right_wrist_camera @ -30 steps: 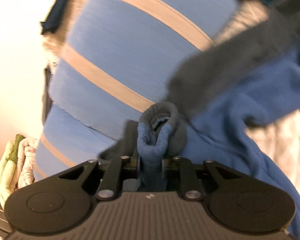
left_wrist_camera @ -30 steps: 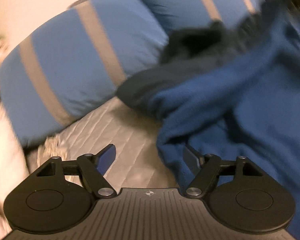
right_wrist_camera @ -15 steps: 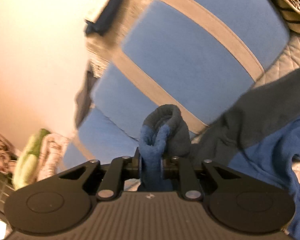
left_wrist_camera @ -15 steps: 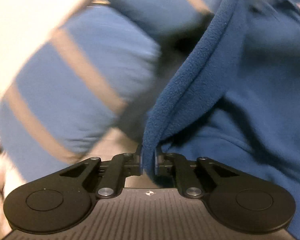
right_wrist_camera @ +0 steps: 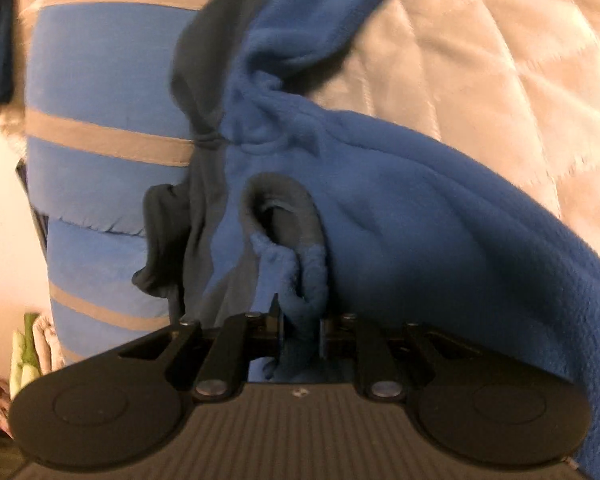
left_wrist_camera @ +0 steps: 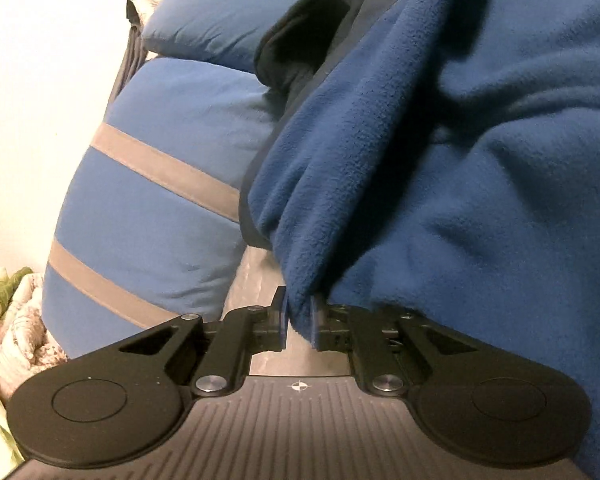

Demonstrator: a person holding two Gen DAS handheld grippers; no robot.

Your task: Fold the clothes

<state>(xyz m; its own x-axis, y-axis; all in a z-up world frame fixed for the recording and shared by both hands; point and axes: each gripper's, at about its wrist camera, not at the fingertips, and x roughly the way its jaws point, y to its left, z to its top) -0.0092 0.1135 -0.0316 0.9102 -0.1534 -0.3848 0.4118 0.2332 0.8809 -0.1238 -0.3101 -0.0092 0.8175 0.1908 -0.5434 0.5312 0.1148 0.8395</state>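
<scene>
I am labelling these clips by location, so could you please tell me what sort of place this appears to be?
Most likely a bedroom, on a bed. Two blue pillows with grey stripes are stacked by a pale wall, a quilted bedspread covers the surface, and a blue fleece garment lies on it.

blue fleece (left_wrist_camera: 460, 160) runs off the top, right and bottom-right edges of the left wrist view, overall shape can't be read; left gripper (left_wrist_camera: 299, 320) pads mostly buried in the pinched fold; right gripper (right_wrist_camera: 300, 332) pads likewise covered by bunched cuff (right_wrist_camera: 288, 220); striped pillows (right_wrist_camera: 100, 60) motion-blurred, cut at top; crumpled cloth (left_wrist_camera: 8, 320) bottom-left cropped, unidentifiable
</scene>
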